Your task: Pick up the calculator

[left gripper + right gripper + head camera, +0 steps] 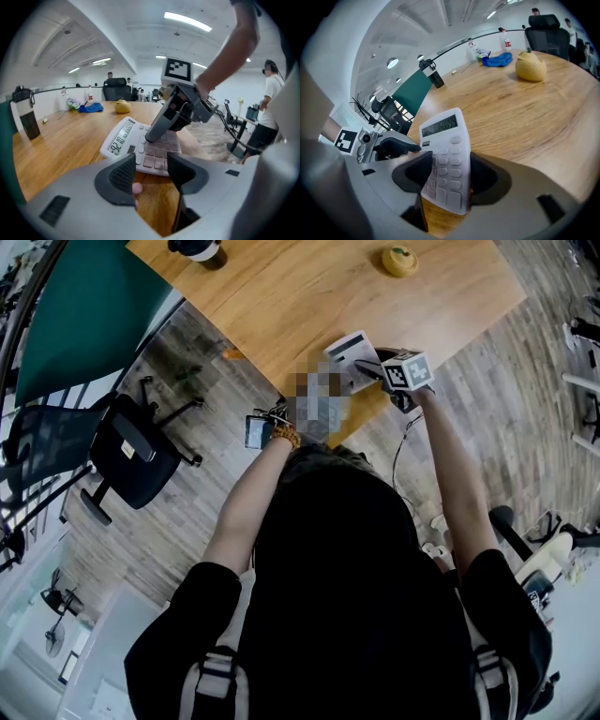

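Observation:
The white calculator [352,356] rests at the near corner of the wooden table [309,296], display lit. My right gripper [445,176] is shut on it. One finger [158,127] presses on the keys and the other lies under the calculator's edge. The calculator [446,154] stands tilted between those pads. My left gripper [152,173] is open just short of the calculator's near edge [140,143], with bare table between its pads. In the head view the right gripper [377,371] shows with its marker cube. The left one is largely hidden by a mosaic patch.
A yellow round object [399,261] and a black bottle [199,249] stand far back on the table. A blue cloth [497,59] lies at the far edge. A black office chair [131,451] and a green partition [84,315] stand left of the table.

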{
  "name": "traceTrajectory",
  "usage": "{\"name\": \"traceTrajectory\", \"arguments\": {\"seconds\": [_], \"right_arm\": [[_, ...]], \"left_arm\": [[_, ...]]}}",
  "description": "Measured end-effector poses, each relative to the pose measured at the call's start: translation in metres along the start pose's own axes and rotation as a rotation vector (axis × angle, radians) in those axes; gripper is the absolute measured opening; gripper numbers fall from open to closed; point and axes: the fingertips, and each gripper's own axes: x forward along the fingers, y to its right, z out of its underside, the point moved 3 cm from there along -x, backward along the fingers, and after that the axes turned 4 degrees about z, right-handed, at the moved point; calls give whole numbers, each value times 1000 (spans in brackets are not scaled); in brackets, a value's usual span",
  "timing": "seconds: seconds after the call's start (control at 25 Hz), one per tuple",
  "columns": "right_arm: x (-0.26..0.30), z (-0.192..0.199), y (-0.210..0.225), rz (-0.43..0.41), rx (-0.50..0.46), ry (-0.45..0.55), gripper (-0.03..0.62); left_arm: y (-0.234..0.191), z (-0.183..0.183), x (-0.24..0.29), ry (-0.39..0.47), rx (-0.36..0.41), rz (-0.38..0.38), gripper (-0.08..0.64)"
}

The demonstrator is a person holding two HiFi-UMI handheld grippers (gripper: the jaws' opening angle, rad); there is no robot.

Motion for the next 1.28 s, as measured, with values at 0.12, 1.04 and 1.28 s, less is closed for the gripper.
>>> {"name": "traceTrajectory", "arguments": {"seconds": [0.12,1.04,1.28], "right_arm": [[-7,3,-2,-38,62,21,228],[8,12,-51,-164,133,35,120],[6,15,-55,-169,193,84,98]], "left_arm": [[-5,-2,-2,-11,-111,-42,224],[-12,6,-10,-29,-193,-24,227],[-17,11,-14,-86,-291,31,227]]}}
